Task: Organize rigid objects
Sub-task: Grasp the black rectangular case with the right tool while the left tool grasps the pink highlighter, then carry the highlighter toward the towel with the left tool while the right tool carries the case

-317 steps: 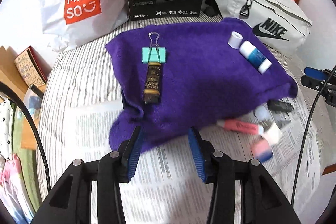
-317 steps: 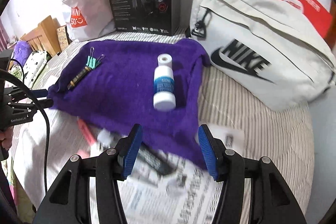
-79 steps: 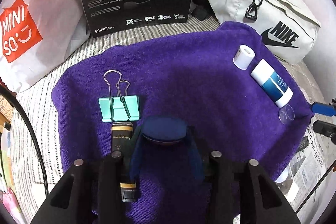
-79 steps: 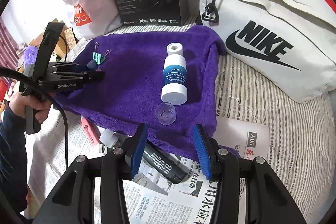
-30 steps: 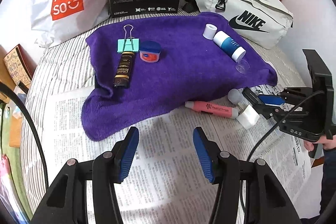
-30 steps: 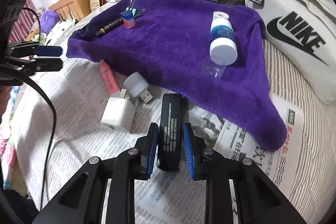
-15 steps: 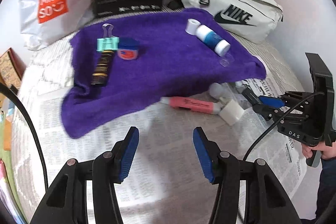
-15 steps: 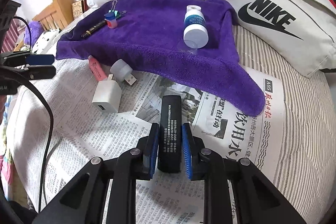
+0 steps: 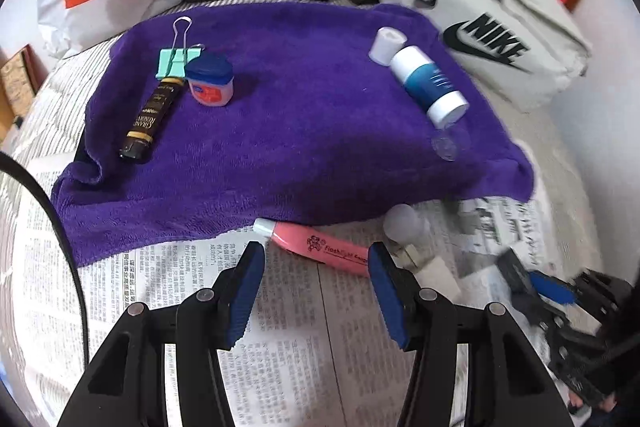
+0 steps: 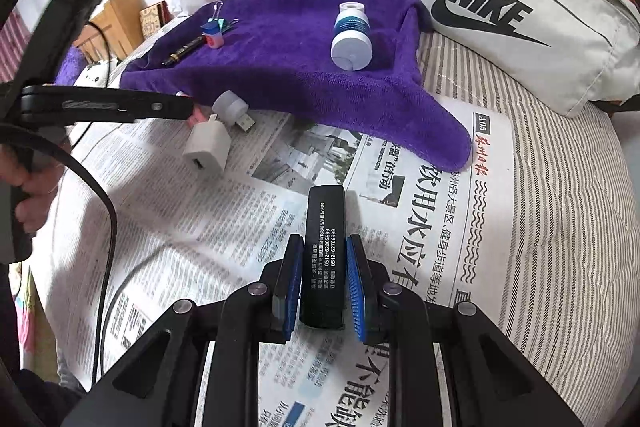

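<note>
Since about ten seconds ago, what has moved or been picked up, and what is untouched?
The small blue-lidded jar now sits on the purple towel beside the binder clip; the left gripper let it go and now stands open near the pink marker. The right gripper has taken hold of the black stick off the newspaper. A clear cap now lies by the blue-and-white bottle. Clip, pen and bottle stayed.

Black two-finger grippers (image 9: 316, 291) with ribbed blue pads (image 10: 291, 287) (silver screws, trailing black cable (image 10: 106, 219))
</note>
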Demonstrator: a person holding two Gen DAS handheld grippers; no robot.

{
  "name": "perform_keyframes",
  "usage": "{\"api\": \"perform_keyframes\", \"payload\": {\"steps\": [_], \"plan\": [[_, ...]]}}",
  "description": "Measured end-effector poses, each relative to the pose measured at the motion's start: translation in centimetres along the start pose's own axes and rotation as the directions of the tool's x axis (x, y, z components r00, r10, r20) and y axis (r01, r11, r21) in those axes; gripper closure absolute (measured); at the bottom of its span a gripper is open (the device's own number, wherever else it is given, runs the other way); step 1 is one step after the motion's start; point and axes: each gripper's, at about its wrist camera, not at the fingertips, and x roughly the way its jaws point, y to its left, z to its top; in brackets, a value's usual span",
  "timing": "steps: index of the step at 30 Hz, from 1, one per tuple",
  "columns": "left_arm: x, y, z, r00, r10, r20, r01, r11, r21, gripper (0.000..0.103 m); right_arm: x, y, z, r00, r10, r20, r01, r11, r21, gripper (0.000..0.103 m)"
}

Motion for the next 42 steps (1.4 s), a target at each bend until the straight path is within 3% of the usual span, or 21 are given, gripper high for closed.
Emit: {"api": "perform_keyframes", "payload": {"steps": [8, 14, 19, 22, 27, 31, 36, 42], "plan": [[1.4, -1.3, 0.5, 0.998, 0.066, -0.018, -0.067, 0.994, -0.087, 0.040, -0.2, -0.5, -0.6, 0.999, 0.051, -0.001, -0.051, 0.999, -0.019, 0.081], [1.7, -2.2, -0.2, 0.982, 0.184, -0.037, -0.184, 0.983, -0.013, 0.037, -0.2, -0.6, -0.8, 0.998, 0.065, 0.008, -0.064, 0.998, -0.026, 0.081], [0.0, 0.4, -2.0, 0.980, 0.191, -0.048, -0.191, 0.982, 0.003, 0.037, -0.3, -0.5, -1.1, 0.998, 0.067, 0.018, -0.067, 0.998, -0.023, 0.081], [-0.4, 1.4, -2.6, 0.987, 0.158, -0.033, -0.157, 0.987, 0.024, 0.037, -0.2, -0.6, -1.1, 0.997, 0.069, 0.017, -0.069, 0.998, -0.016, 0.081], [-0.2, 1.3, -2.3, 0.990, 0.144, -0.010, -0.144, 0.989, 0.033, 0.049, 0.0, -0.3, -0.8, 0.998, 0.056, 0.007, -0.056, 0.998, -0.024, 0.081], [-0.3, 1.0, -1.9, 0.993, 0.117, 0.013, -0.117, 0.991, 0.059, 0.080, 0.1, -0.2, -0.7, 0.999, 0.052, 0.005, -0.051, 0.998, -0.022, 0.081], [-0.6, 1.8, -2.3, 0.996, 0.094, 0.004, -0.094, 0.993, 0.066, 0.083, 0.3, 0.0, -0.6, 0.999, 0.041, 0.006, -0.041, 0.999, -0.021, 0.081], [-0.6, 1.3, -2.6, 0.993, 0.118, 0.018, -0.119, 0.987, 0.110, 0.082, 0.6, 0.2, -0.4, 1.000, 0.020, 0.020, -0.020, 1.000, -0.006, 0.081]]}}
